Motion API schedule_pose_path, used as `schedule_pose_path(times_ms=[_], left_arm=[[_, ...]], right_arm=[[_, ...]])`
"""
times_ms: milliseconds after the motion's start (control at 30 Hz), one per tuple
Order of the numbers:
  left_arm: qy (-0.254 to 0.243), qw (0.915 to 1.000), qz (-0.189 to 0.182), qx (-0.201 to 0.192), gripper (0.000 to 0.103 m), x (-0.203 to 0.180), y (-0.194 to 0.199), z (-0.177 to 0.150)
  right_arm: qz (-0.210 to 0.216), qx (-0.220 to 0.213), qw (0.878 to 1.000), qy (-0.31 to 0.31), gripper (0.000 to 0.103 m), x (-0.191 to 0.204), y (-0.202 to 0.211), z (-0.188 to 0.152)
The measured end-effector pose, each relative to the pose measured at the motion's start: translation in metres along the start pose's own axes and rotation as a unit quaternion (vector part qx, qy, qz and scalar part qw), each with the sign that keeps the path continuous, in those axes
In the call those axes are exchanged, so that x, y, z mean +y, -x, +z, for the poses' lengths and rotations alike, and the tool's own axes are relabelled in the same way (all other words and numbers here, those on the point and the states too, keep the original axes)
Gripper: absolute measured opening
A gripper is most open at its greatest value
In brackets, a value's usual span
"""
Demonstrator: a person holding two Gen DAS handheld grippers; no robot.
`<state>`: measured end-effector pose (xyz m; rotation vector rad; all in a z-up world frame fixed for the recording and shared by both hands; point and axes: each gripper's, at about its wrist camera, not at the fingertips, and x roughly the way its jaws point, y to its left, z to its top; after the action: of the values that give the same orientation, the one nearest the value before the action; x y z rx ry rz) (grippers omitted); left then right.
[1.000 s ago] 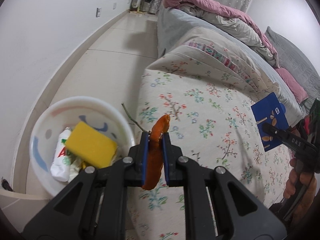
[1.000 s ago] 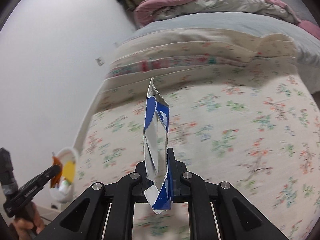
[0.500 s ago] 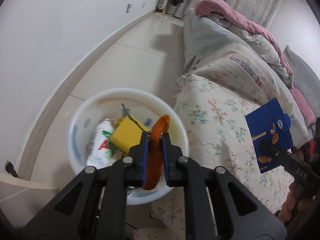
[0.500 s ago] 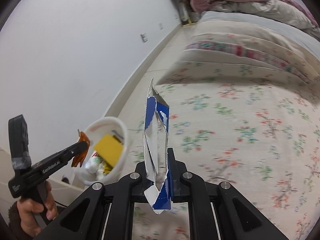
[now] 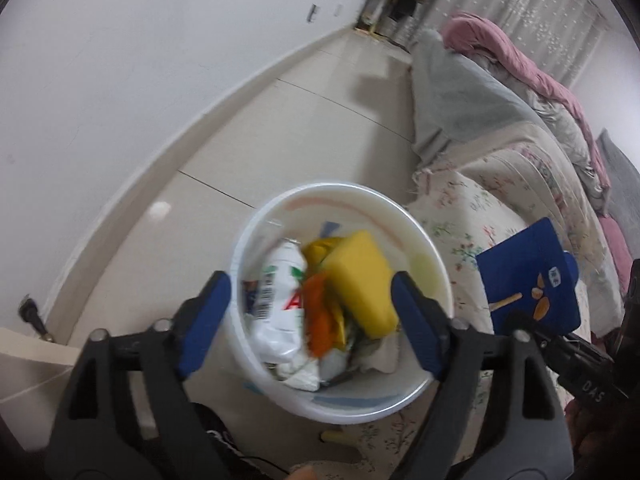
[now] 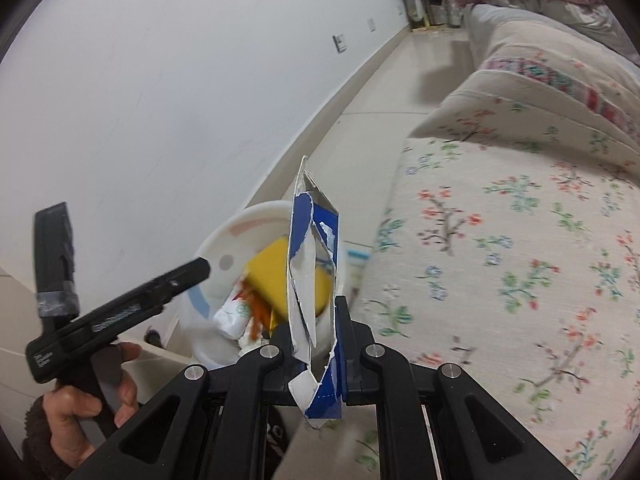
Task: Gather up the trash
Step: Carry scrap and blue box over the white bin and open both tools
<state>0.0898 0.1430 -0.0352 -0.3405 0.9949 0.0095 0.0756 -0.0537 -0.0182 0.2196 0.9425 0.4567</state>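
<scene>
Below, in the left wrist view, the left claw (image 5: pixel 310 308) hangs over the white bin (image 5: pixel 424 240), which stands on the tiled floor (image 5: pixel 280 120) against the corner of the flowered bed (image 5: pixel 472 208). Its jaws have just been opening and now stand wide, the blue pads (image 5: pixel 208 316) on either side of the bin's mouth, nothing pressed between them. The orange scrap (image 5: pixel 318 320) lies blurred among the trash inside, between a white plastic bottle (image 5: pixel 280 308) and a yellow sponge (image 5: pixel 360 280); whether it has settled or is in the air I cannot tell. At the right edge, the right claw's black tip carries a blue carton (image 5: pixel 528 276) above the bed's edge, near the bin.

In the right wrist view, the right claw (image 6: pixel 316 360) is clamped tight on the torn blue carton (image 6: pixel 316 264), held on edge, its ragged white lining showing. The bin (image 6: pixel 240 232) sits behind it, at the bed's near corner, with the sponge (image 6: pixel 268 276) and the bottle (image 6: pixel 232 316) visible inside. The left claw's black arm (image 6: pixel 136 304) reaches over the bin's rim from the left, held by a person's hand (image 6: pixel 92 400) in a dark sleeve. The white wall (image 6: pixel 160 80) runs behind.
</scene>
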Motion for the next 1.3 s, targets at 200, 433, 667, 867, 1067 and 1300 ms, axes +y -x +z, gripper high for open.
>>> schedule_pose_path(times_ms=[200, 433, 667, 867, 1067, 1300], left_arm=[[-0.004, 0.9980, 0.060, 0.021, 0.089, 0.015, 0.011, -0.005], [0.007, 0.9953, 0.095, 0.014, 0.097, 0.033, 0.026, -0.004], [0.017, 0.9950, 0.097, 0.013, 0.099, 0.039, 0.027, -0.002], [0.014, 0.9954, 0.094, 0.012, 0.099, 0.034, 0.028, -0.003], [-0.018, 0.9956, 0.089, 0.021, 0.100, 0.015, 0.028, -0.010], [-0.057, 0.9956, 0.071, 0.023, 0.102, -0.016, 0.036, -0.022]], right_arm=[[0.002, 0.019, 1.000, 0.018, 0.012, 0.014, -0.025, 0.010], [0.017, 0.039, 0.998, 0.044, 0.015, 0.034, -0.050, 0.015], [0.044, 0.032, 0.998, 0.024, 0.043, 0.029, -0.065, 0.021], [0.012, -0.006, 1.000, 0.016, 0.077, 0.023, -0.044, 0.024], [-0.025, -0.025, 0.999, 0.001, 0.077, 0.011, -0.014, 0.024], [-0.109, -0.037, 0.993, -0.019, 0.085, -0.008, 0.036, 0.007]])
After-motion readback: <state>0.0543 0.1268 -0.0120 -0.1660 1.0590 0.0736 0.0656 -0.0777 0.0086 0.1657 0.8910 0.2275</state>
